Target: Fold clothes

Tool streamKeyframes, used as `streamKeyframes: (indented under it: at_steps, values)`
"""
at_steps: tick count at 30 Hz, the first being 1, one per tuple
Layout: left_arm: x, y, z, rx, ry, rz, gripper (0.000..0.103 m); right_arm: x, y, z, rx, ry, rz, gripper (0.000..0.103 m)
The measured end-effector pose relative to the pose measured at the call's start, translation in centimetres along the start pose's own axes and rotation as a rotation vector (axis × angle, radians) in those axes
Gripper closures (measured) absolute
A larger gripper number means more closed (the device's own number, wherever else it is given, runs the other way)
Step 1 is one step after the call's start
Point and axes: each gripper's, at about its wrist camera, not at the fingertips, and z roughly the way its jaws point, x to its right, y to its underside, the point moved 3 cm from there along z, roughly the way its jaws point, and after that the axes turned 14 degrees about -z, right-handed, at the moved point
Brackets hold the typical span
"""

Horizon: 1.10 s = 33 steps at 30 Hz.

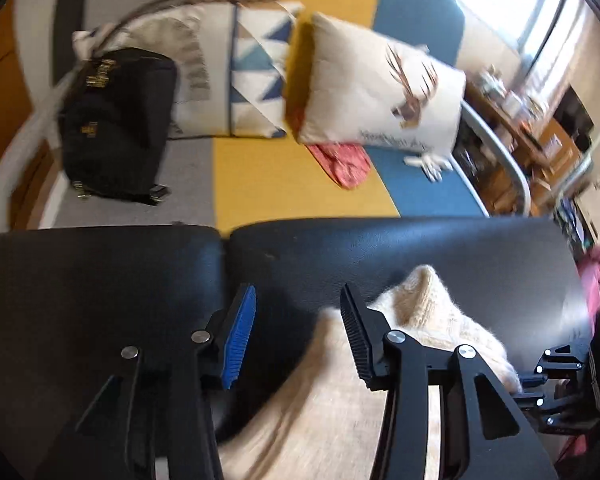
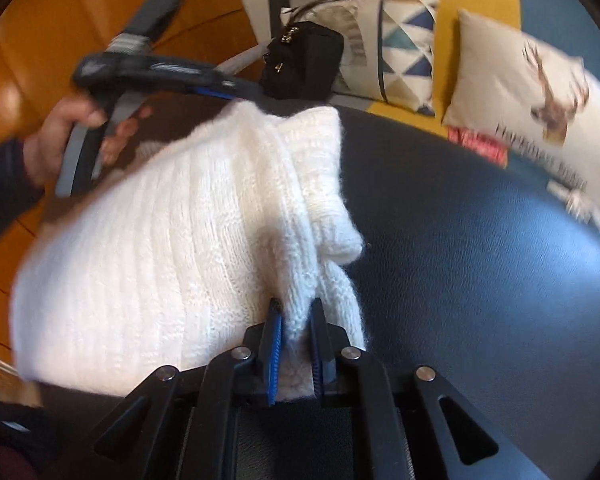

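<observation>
A cream knitted sweater (image 2: 180,220) lies bunched on a black leather seat (image 2: 480,260). My right gripper (image 2: 296,308) is shut on a thick fold at the sweater's near edge, the knit squeezed between the blue pad and the black one. In the left wrist view the sweater (image 1: 420,320) runs under the right finger, and my left gripper (image 1: 298,300) stands open over the black leather (image 1: 100,280). Cloth lies low between its fingers without the pads pressing on it. A hand (image 2: 60,136) holds that gripper at the sweater's far left corner.
Beyond the seat stands a sofa (image 1: 260,176) in grey, yellow and blue. On it are a black bag (image 1: 116,128), a triangle-patterned cushion (image 1: 256,68), a deer-print cushion (image 1: 380,92) and a red cloth (image 1: 344,164). Orange wooden floor (image 2: 60,20) lies to the left.
</observation>
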Motion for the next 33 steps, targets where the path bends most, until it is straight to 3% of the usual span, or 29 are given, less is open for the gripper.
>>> streamKeyframes:
  at_steps: [4, 8, 11, 14, 18, 22, 24, 26, 29, 30, 33]
  values:
    - [-0.9, 1.3, -3.6, 0.020, 0.113, -0.031, 0.051, 0.2, -0.5, -2.3, 0.057, 0.029, 0.012, 0.082]
    - [0.6, 4.1, -3.6, -0.043, 0.174, -0.007, 0.050, -1.5, -2.1, -2.3, 0.084, 0.032, -0.045, 0.082]
    - [2.1, 5.9, -1.1, -0.104, 0.132, 0.038, 0.050, -3.1, -2.4, -0.4, 0.032, -0.019, -0.079, 0.082]
    - [2.9, 6.5, 1.2, -0.104, 0.049, 0.060, 0.051, -2.1, -1.2, 2.0, -0.093, 0.104, -0.056, 0.091]
    - [3.8, 6.8, 1.3, -0.077, 0.039, 0.076, 0.049, 0.0, 0.4, 1.3, -0.013, 0.067, 0.102, 0.093]
    - [2.3, 7.3, -1.4, -0.057, 0.090, 0.006, 0.049, -0.5, 0.4, -0.5, 0.021, 0.080, 0.093, 0.090]
    - [1.3, 8.1, -3.1, -0.036, 0.116, -0.029, 0.049, -1.5, 0.1, -1.7, 0.046, 0.127, 0.051, 0.089]
    - [0.2, 9.1, -4.2, -0.027, 0.117, -0.066, 0.049, -1.8, -0.4, -2.0, 0.026, 0.214, 0.025, 0.085]
    - [-2.2, 10.9, -6.2, -0.011, 0.108, -0.135, 0.049, -1.0, -0.1, 0.1, -0.071, 0.162, 0.063, 0.082]
    - [-3.2, 11.6, -7.0, -0.003, 0.106, -0.166, 0.049, -0.4, 0.0, 1.0, -0.107, 0.181, 0.066, 0.083]
    - [-6.8, 14.5, -11.0, 0.052, 0.092, -0.268, 0.049, -2.0, -0.5, -0.3, -0.064, 0.218, 0.032, 0.082]
